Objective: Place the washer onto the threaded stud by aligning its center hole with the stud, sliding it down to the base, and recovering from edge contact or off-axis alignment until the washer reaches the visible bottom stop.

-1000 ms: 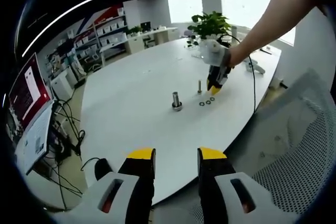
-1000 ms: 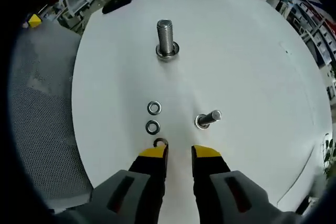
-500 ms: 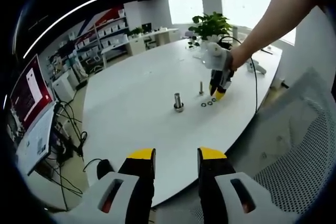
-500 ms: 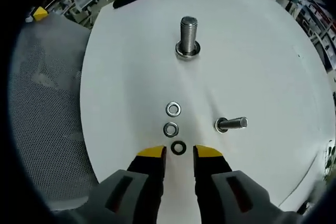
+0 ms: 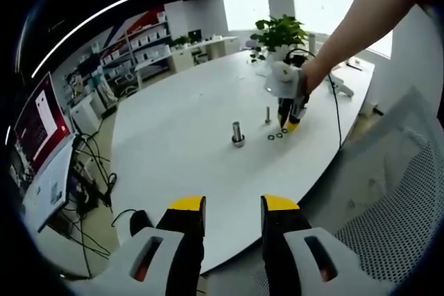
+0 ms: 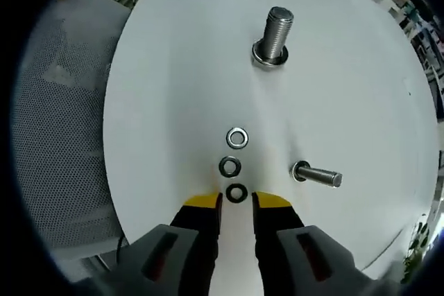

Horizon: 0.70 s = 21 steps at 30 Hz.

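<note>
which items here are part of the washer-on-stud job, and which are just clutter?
Job:
- three washers in a row on the table: nearest, middle, far
- large threaded stud
- thin stud
- right gripper, jaws open just short of the nearest washer

Lying about:
- potted plant
- monitor
- mesh chair
- left gripper, held back off the table

The left gripper (image 5: pixel 233 206) has yellow-tipped black fingers (image 5: pixel 186 227) on pale grey housings with red-lined slots. The right gripper (image 6: pixel 236 202) is built alike, its fingers (image 6: pixel 272 206) yellow-capped; a black cable (image 5: pixel 336 105) trails from it. The person's forearm (image 5: pixel 354 22) is bare.
</note>
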### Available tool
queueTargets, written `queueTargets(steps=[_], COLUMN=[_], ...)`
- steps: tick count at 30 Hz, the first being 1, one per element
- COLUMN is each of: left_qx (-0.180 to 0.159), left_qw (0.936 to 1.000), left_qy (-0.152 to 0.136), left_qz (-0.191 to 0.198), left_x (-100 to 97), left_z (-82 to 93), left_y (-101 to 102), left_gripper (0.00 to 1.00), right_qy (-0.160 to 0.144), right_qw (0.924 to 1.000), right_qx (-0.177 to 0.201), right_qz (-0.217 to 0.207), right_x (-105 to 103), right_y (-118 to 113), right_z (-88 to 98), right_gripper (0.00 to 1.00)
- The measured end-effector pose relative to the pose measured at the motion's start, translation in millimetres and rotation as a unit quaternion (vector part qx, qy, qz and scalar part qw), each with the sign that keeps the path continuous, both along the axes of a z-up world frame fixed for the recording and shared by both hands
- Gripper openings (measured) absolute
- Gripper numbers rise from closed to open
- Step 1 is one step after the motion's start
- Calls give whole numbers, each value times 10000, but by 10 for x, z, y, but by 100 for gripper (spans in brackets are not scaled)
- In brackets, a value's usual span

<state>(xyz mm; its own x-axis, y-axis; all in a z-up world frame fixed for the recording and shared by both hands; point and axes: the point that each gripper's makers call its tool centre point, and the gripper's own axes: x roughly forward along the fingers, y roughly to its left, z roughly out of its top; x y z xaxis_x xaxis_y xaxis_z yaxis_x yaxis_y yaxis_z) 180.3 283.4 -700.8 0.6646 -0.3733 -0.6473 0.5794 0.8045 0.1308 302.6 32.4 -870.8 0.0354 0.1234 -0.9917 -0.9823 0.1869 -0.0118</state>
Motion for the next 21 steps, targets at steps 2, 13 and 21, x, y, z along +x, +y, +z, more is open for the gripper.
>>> queueTargets(steps=[2, 13, 21], left_qx=[6, 16, 21], left_qw=[10000, 10000, 10000], left_qy=[-3, 9, 4], left_qz=[-1, 10, 29], left_x=[1, 7, 10], left_z=[1, -5, -4], left_y=[-1, 9, 18], left_gripper=[29, 29, 29], right_qy=[-23, -3, 67], right_qw=[10000, 10000, 9990], right_qx=[-35, 7, -429], right_qz=[44, -94, -95], right_x=[-6, 3, 25], right_y=[-2, 18, 8], right_z=[2, 23, 17], right_gripper=[20, 16, 15])
